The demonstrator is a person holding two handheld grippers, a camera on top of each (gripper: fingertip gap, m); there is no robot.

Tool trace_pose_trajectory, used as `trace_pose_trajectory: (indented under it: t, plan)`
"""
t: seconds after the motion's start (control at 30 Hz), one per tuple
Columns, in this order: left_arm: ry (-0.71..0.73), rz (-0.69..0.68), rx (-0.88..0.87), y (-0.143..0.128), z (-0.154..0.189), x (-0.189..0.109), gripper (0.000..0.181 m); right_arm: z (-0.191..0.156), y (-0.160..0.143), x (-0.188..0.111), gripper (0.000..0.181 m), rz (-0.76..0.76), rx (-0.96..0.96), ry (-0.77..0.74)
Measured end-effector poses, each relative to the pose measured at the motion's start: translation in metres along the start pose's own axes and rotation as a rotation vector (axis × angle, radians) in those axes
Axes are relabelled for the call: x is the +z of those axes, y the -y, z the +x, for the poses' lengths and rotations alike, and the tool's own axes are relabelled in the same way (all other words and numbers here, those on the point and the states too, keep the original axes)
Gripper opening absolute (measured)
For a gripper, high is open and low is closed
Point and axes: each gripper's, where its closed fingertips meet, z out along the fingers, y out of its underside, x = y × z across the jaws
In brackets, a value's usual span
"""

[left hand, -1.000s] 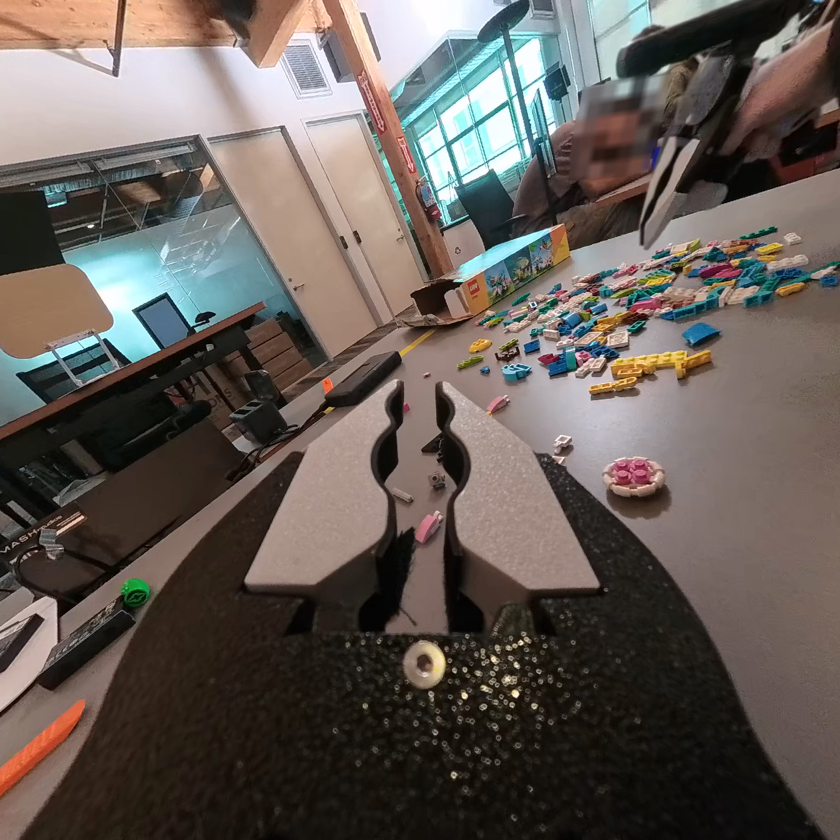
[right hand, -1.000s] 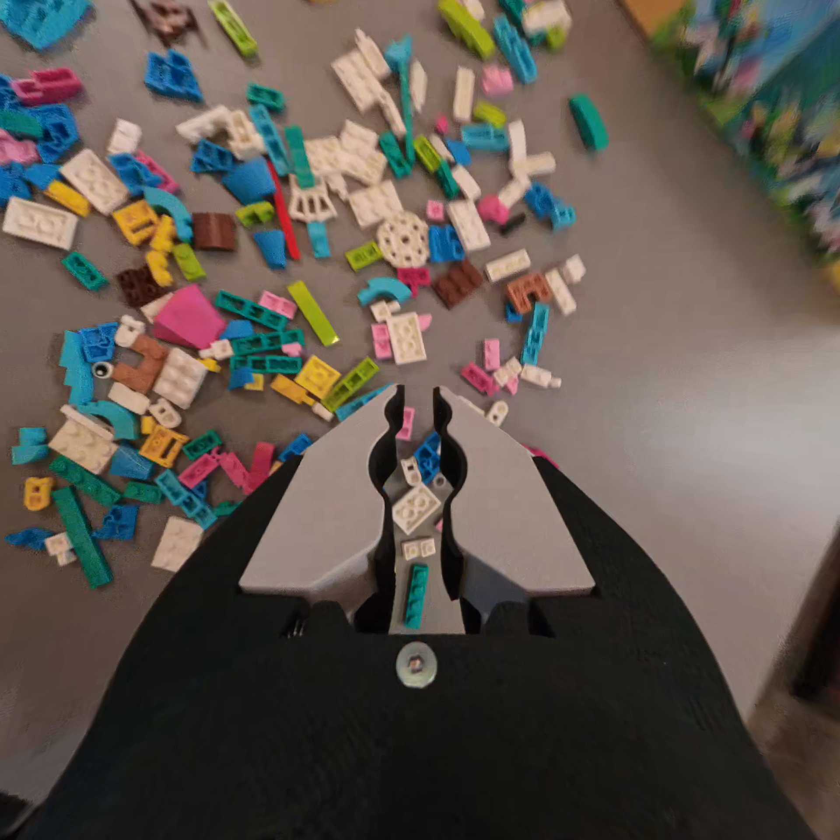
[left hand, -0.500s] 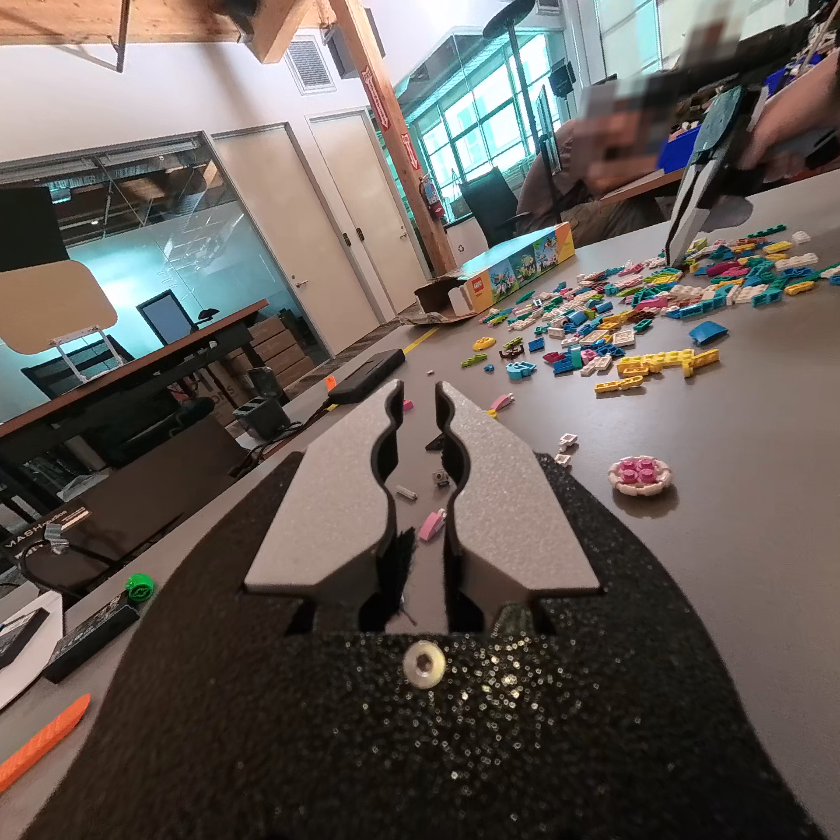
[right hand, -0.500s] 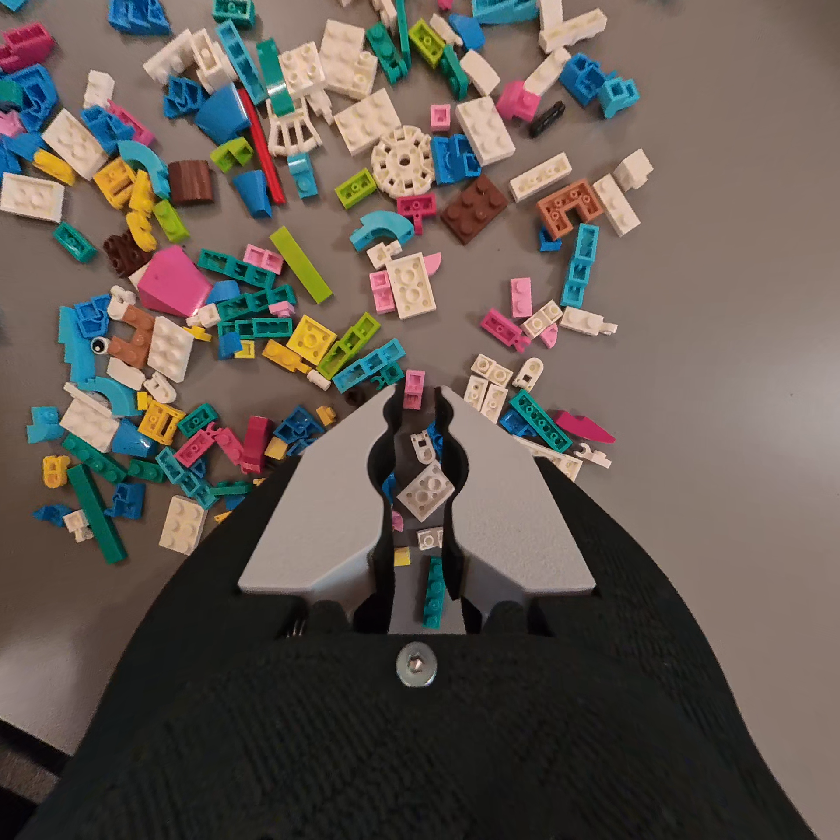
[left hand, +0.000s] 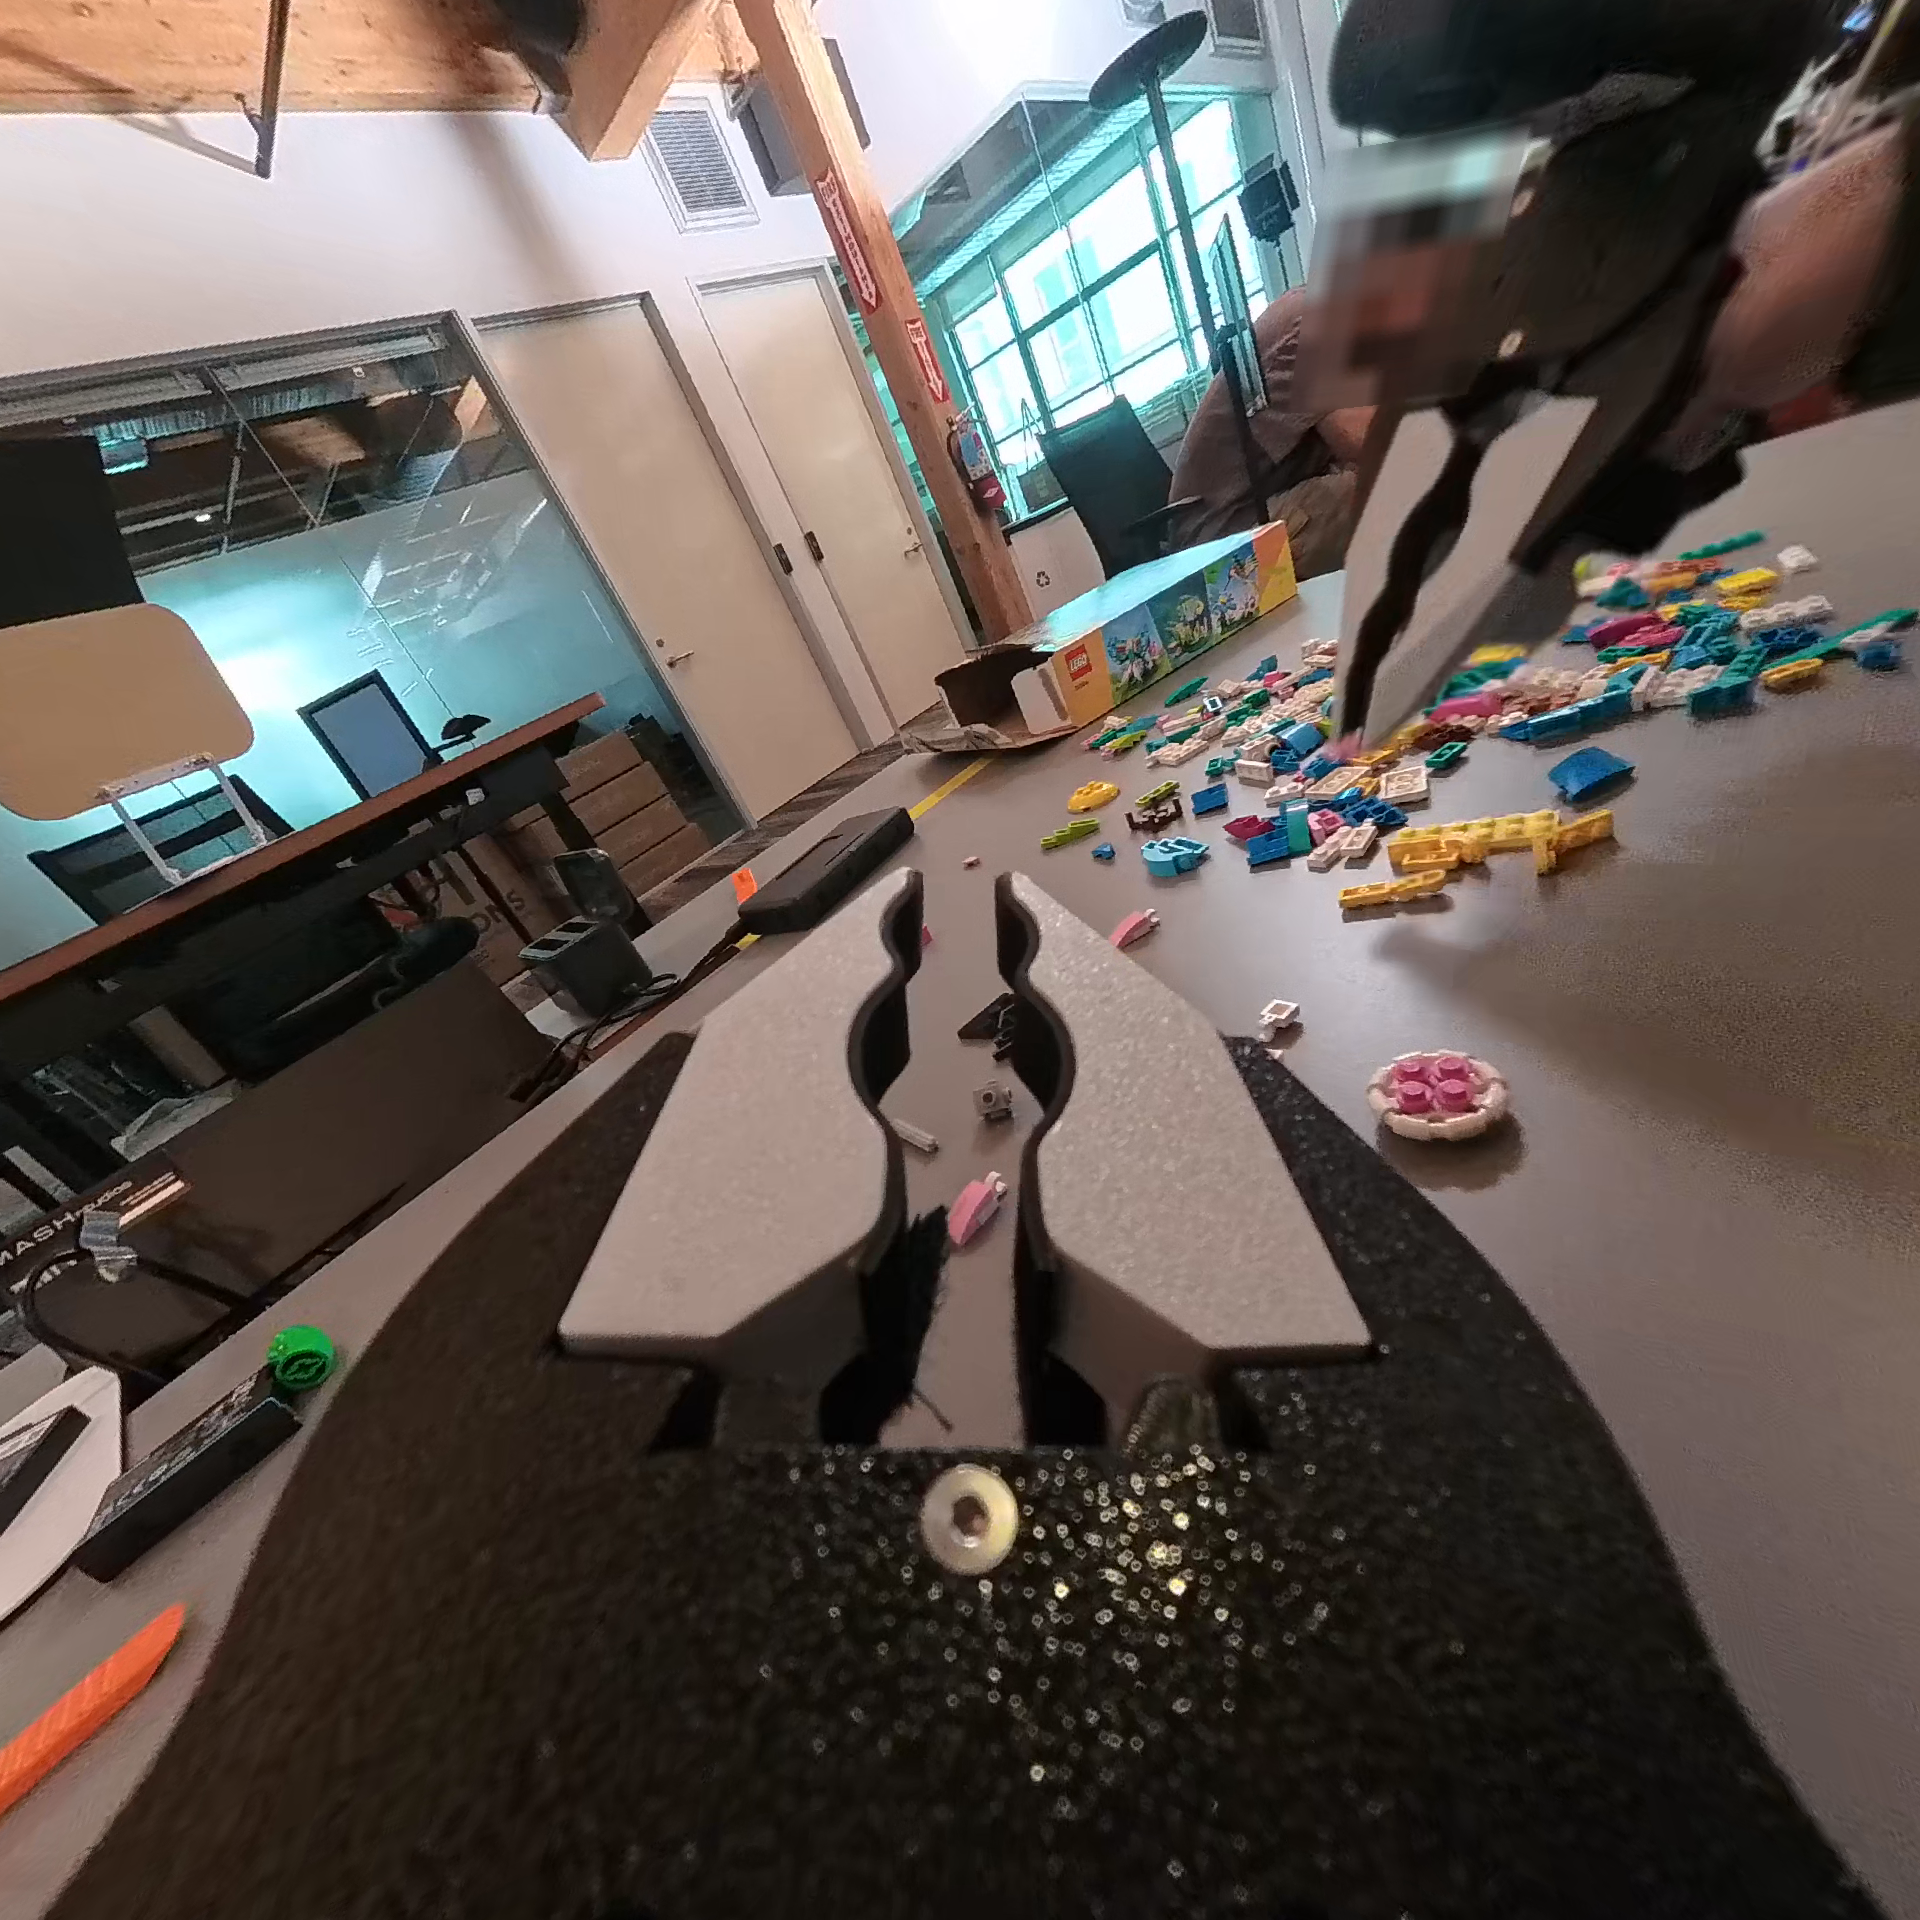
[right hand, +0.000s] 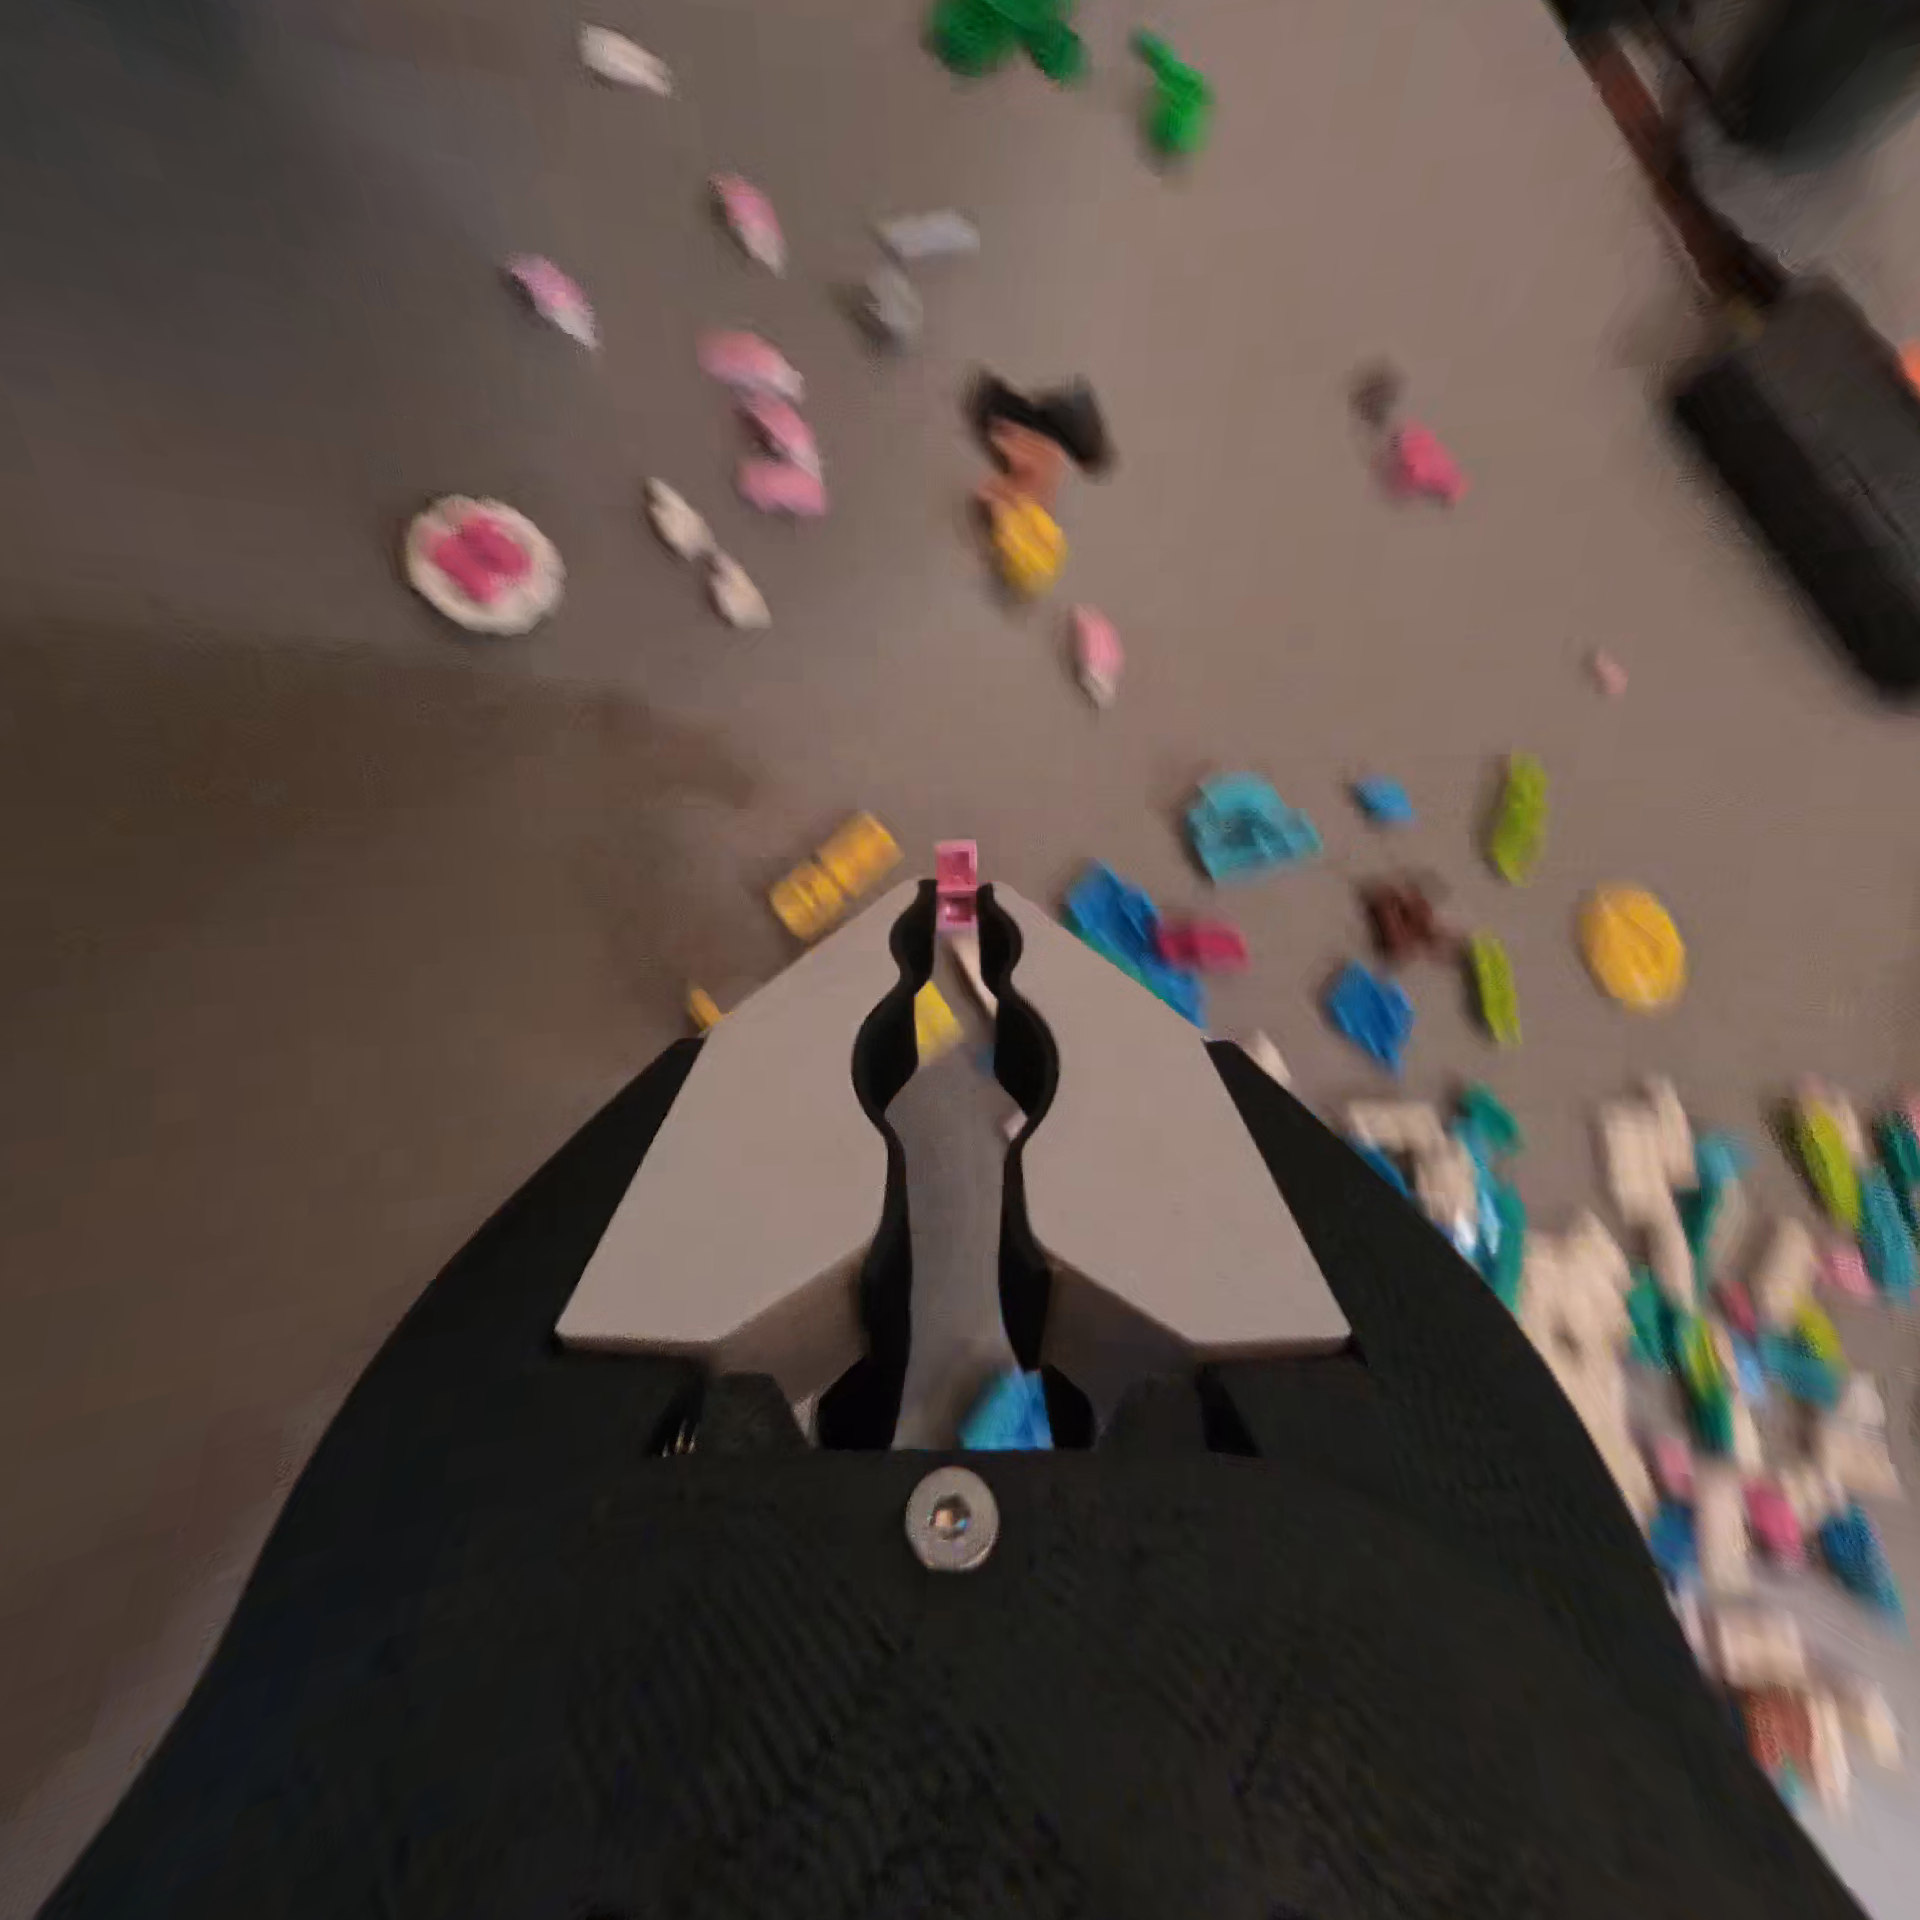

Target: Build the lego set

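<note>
My right gripper (right hand: 956, 896) is shut on a small pink brick (right hand: 956, 881) that sticks out past its tips, held above the grey table; this view is motion-blurred. It also shows in the left wrist view (left hand: 1351, 732), tips down over the near edge of the loose brick pile (left hand: 1621, 665). My left gripper (left hand: 958, 896) is open by a narrow gap and empty, low over the table. A white round plate with pink studs (left hand: 1439, 1091) lies to its right and shows in the right wrist view (right hand: 483, 561).
A pink piece (left hand: 977, 1210), a grey piece (left hand: 992, 1096) and a black piece (left hand: 992, 1018) lie between my left fingers. A yellow assembly (left hand: 1475, 836) and the set's box (left hand: 1174, 634) lie farther off. A black device (right hand: 1818, 499) sits near the table edge. About 20 cm separates my left fingertips from my right.
My right gripper went down into the pile, shut on a small pink brick, then lifted and swung away toward the round plate. My left gripper has stayed put.
</note>
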Motion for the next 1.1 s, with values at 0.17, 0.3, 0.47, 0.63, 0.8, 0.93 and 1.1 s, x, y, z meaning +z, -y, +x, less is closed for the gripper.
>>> trace_pose_trajectory:
  t: [0.17, 0.3, 0.47, 0.63, 0.8, 0.93, 1.1]
  plan:
    - [0.007, 0.001, -0.003, 0.000, -0.002, -0.001, 0.011, -0.035, 0.036, 0.054, 0.007, -0.017, -0.118, 0.078]
    - [0.014, 0.000, -0.009, 0.000, -0.004, -0.001, 0.011, -0.036, 0.031, 0.068, 0.007, -0.065, -0.093, 0.116]
    - [0.010, 0.001, -0.015, 0.000, -0.004, -0.001, 0.011, -0.034, 0.032, 0.060, 0.019, -0.055, -0.052, 0.140]
    - [0.009, 0.000, -0.011, 0.000, -0.004, -0.001, 0.012, -0.045, 0.039, 0.050, 0.017, 0.015, -0.002, 0.201]
    - [-0.003, -0.005, -0.010, 0.000, -0.001, 0.000, 0.012, -0.051, 0.033, 0.064, 0.017, -0.004, -0.016, 0.205]
    - [-0.010, -0.011, -0.012, -0.001, 0.000, 0.000, 0.013, -0.050, 0.036, 0.068, 0.007, 0.017, -0.048, 0.183]
    - [-0.090, -0.037, -0.100, 0.002, 0.009, 0.001, 0.020, -0.057, 0.065, 0.054, 0.007, 0.181, -0.349, 0.046]
